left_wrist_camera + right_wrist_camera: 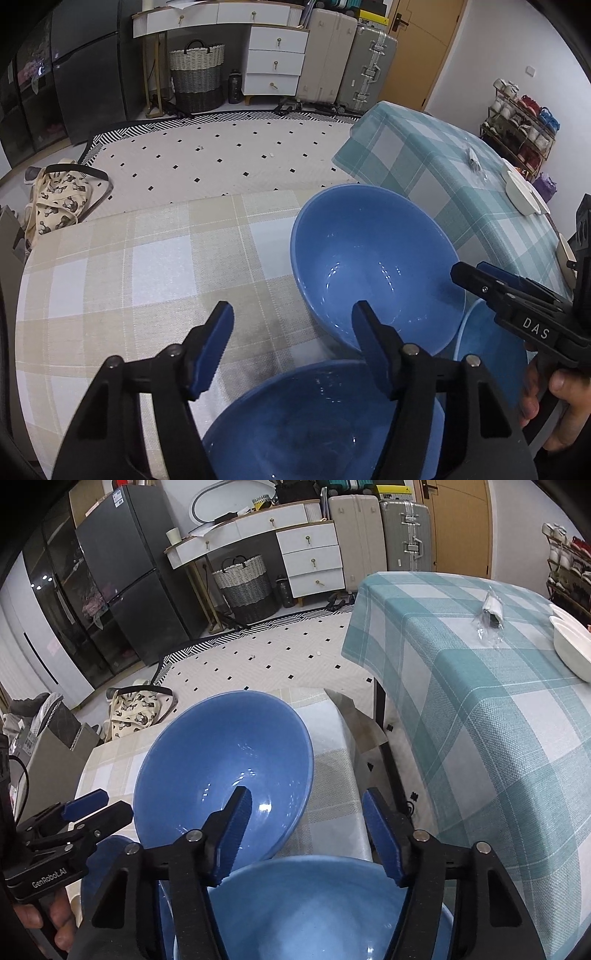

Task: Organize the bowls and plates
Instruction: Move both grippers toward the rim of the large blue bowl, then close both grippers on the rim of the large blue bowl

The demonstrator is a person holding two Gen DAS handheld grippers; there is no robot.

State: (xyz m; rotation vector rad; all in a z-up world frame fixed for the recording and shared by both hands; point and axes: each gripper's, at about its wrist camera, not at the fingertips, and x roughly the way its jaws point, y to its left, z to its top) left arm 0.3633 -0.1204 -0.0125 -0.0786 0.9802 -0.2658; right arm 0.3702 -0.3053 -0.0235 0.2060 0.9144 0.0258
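Note:
Three blue bowls stand close together on a beige checked tablecloth (147,266). The big bowl (369,266) (221,760) sits farthest out. My left gripper (295,347) is open, and the far rim of the nearest bowl (314,424) runs between its fingers without touching the pads. My right gripper (306,834) is also open, straddling the far rim of a paler blue bowl (314,915) (491,354). Each gripper shows in the other's view: the right gripper (467,269) reaches in from the right, the left gripper (107,808) from the left, each held by a hand.
To the right, across a narrow gap, stands a second table with a teal checked cloth (480,701), bearing white dishes (572,646) and a crumpled plastic wrapper (491,616). Beyond lie a dotted rug (221,155), a printed tote bag (55,199), a basket and suitcases.

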